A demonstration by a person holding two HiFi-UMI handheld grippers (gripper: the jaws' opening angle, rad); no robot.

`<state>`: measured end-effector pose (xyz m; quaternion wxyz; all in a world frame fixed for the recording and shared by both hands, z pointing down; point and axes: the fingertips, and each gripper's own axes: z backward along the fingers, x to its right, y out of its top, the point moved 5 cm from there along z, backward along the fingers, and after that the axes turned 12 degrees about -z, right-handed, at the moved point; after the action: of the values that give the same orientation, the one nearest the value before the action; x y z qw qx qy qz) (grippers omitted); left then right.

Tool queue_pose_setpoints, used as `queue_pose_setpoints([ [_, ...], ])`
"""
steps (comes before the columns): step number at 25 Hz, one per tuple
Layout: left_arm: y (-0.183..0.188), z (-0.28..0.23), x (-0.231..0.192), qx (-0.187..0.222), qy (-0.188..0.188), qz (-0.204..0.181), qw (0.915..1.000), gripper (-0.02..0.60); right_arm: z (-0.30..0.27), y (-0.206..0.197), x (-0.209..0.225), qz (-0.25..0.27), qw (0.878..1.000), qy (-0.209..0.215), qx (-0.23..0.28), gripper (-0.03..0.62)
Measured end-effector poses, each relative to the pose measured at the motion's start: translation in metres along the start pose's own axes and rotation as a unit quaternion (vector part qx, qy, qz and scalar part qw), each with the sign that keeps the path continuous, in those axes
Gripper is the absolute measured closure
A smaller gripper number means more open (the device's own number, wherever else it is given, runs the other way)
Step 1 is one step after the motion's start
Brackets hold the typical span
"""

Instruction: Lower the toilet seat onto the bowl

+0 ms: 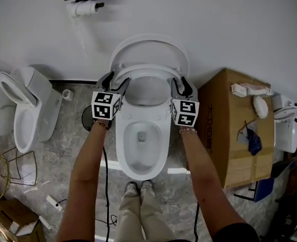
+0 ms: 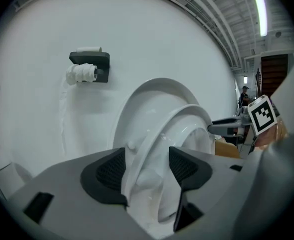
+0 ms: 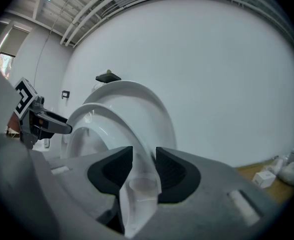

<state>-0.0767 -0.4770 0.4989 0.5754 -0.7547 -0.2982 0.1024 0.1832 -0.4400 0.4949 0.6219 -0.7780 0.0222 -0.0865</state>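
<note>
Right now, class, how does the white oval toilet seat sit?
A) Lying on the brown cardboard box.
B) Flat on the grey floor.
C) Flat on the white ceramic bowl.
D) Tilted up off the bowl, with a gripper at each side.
D: the white oval toilet seat tilts up off the white ceramic bowl, its side rims between the closing jaws of the left gripper and right gripper.

White wall (image 1: 229, 24) above grey marbled floor (image 1: 62, 150).
</note>
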Motion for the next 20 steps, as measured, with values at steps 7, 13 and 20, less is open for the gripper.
queue_pose_setpoints([
  [7,0.001,-0.002,-0.002,-0.005,0.002,0.007,1.0,0.387,-0.001,0.002,0.007,-0.005,1.0,-0.021,-0.004,0.518],
  [13,-0.001,0.0,-0.005,-0.007,0.006,0.017,0.9998,0.432,0.003,0.001,0.007,-0.018,1.0,-0.01,-0.01,0.523],
  [20,-0.001,0.009,-0.001,-0.002,-0.003,0.023,0.9997,0.438,0.014,0.0,0.006,-0.039,0.999,-0.008,-0.007,0.523],
])
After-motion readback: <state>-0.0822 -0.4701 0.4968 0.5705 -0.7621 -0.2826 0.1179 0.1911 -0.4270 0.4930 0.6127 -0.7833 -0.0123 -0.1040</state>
